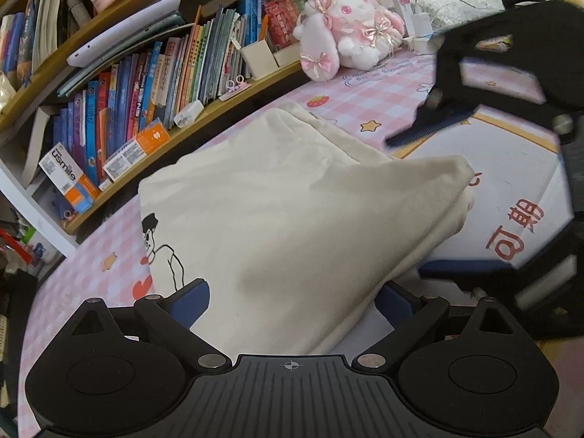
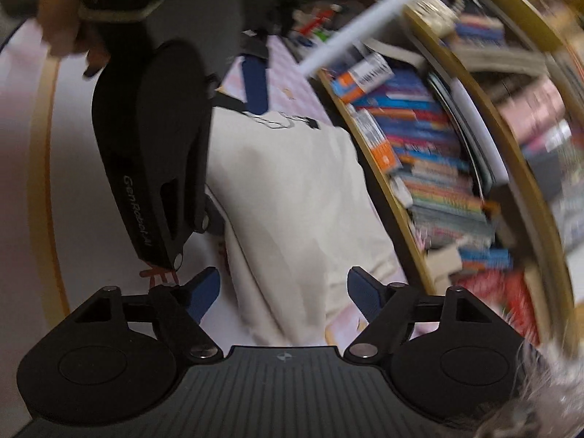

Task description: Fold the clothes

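Bookshelf far left. Cream T-shirt lies folded on the pink checked cloth, fabric bunched between my left gripper's spread fingers. My right gripper hangs released over the shirt.

Pink checked mat as the carrying surface, printed with stars, a strawberry and red characters on a white panel. Lying directly on it: folded cream shirt in the middle, plush bunny at the far edge, next to the bookshelf.
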Demonstrator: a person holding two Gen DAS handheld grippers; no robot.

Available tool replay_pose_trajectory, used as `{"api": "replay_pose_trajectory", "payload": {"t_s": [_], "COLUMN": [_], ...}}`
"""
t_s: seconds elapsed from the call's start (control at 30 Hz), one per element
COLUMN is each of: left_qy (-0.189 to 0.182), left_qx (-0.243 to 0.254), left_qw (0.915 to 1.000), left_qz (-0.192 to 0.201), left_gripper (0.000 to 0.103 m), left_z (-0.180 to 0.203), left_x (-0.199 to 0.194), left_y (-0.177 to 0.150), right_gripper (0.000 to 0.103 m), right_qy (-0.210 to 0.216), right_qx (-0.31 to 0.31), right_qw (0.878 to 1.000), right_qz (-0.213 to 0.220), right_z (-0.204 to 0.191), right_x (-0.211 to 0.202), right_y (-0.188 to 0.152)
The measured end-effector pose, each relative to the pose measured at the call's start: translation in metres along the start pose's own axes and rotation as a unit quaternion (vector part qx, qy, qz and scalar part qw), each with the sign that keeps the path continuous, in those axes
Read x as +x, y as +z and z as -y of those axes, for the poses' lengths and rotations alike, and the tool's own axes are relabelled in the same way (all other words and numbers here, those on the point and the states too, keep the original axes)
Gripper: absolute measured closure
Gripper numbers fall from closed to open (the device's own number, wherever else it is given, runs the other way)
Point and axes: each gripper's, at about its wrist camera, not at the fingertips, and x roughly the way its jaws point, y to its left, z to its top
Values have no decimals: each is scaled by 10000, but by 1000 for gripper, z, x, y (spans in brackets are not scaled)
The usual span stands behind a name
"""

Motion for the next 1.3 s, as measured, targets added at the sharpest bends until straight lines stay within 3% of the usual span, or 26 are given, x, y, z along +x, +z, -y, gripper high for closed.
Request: {"api": "replay_pose_trajectory", "payload": {"t_s": [0.1, 0.23, 0.47, 0.6, 0.67, 0.83, 1.03, 1.3], "left_qy": [78, 475, 866, 863, 780, 650, 553, 446], "left_qx": [124, 548, 924, 937, 1001, 1578, 1877, 1958], "left_qw": [9999, 9974, 9920, 9919, 9919, 9853, 9806, 9796], "left_qz": [-24, 7, 5, -37, -16, 80, 104, -71], "left_gripper": [5, 5, 5, 8, 15, 53, 79, 97], "left_z": [0, 2, -11, -24, -26, -11, 3, 7], "left_x": [-1, -3, -7, -8, -10, -13, -13, -13], "left_y": [-6, -17, -30, -36, -39, -44, -47, -47], "right_gripper": [66, 87, 91, 91, 91, 91, 91, 90], "right_qy": [120, 336, 116, 87, 127, 209, 273, 377], "right_qx": [-152, 102, 641, 658, 607, 481, 548, 559], "right_qw": [9998, 9993, 9979, 9977, 9979, 9982, 9975, 9967], "right_qz": [-90, -125, -56, -137, -177, -279, -357, -445], "right_z": [0, 10, 44, 48, 45, 32, 26, 20], "right_x": [5, 5, 5, 5, 6, 9, 12, 14], "right_y": [0, 4, 19, 17, 13, 5, 0, -3]}}
